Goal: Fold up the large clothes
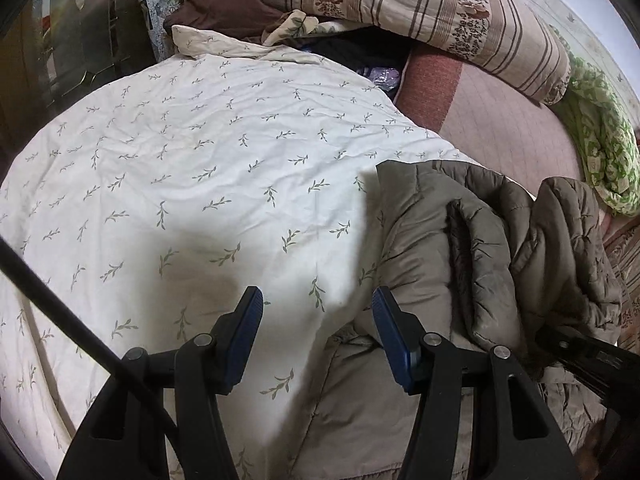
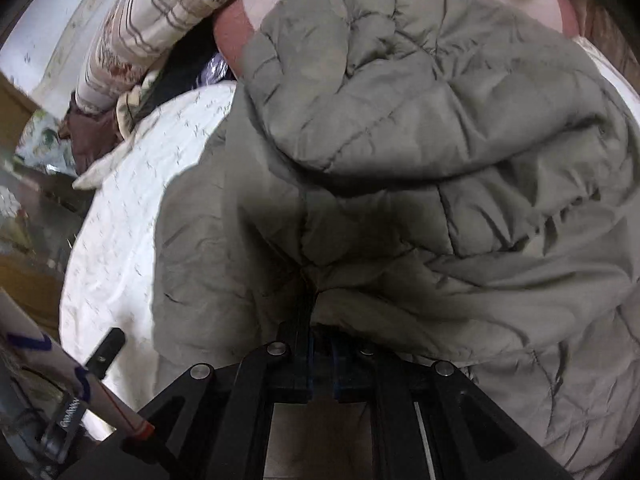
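Jacket (image 1: 492, 240), a padded grey one, lay bunched on the leaf-print quilt (image 1: 200, 160) covering the bed. Right gripper (image 2: 320, 344) had its fingers clamped on a fold; left gripper (image 1: 318, 312) hung apart, empty. Best lift high, then spread flat.

duvet: cream leaf-print one (image 1: 180, 168), spread ahead and left of the tongs
striped quilt: rolled up (image 1: 420, 4), far ahead
green floral blanket: (image 1: 604, 152) off to the right
brown cloth: (image 1: 224, 8) bunched far ahead-left
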Tool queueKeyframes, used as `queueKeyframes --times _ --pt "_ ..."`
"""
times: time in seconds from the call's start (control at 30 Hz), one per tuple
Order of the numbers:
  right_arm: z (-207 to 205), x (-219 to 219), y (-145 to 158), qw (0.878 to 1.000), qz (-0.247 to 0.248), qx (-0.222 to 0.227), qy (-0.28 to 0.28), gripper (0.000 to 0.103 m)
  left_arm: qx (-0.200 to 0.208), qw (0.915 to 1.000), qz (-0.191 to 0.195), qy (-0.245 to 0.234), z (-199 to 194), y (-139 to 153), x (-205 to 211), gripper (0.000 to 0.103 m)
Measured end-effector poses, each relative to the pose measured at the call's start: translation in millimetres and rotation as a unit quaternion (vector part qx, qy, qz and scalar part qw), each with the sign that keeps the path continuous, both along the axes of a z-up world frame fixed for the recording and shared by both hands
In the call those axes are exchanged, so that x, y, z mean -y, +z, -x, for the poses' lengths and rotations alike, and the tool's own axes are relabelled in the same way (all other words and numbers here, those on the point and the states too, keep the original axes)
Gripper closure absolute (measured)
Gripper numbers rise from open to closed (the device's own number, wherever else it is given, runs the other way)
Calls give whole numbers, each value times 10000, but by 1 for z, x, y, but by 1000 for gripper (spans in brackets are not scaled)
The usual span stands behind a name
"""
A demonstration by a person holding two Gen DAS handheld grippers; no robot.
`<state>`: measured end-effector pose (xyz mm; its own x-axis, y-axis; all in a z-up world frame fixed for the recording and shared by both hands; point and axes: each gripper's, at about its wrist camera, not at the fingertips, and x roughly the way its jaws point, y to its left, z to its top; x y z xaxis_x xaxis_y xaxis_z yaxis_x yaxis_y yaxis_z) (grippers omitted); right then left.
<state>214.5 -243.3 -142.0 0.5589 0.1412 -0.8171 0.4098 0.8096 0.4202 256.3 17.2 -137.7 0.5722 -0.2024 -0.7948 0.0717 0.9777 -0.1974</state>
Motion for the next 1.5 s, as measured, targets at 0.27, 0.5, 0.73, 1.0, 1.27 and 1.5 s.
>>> queueKeyframes --times 0.27,0.5,0.73,1.0,1.27,1.5 --pt "73 -6 40 9920 916 202 850 42 -62 9999 -16 -97 1 2 1 47" --pt "63 24 96 9722 2248 624 187 42 -124 9999 -50 -9 -1 0 -2 47" --pt "-8 51 8 9804 1924 -429 3 42 -141 9998 -113 22 -6 -1 -6 47" --pt "1 28 17 9714 2372 -127 -6 43 -137 9999 -17 -23 -7 3 -10 47" --pt "-19 -36 27 9645 2566 133 602 43 -6 9996 -245 164 -5 6 -14 47" --pt "-27 -41 11 9678 2351 -170 885 39 -24 9994 -303 164 -7 4 -14 47"
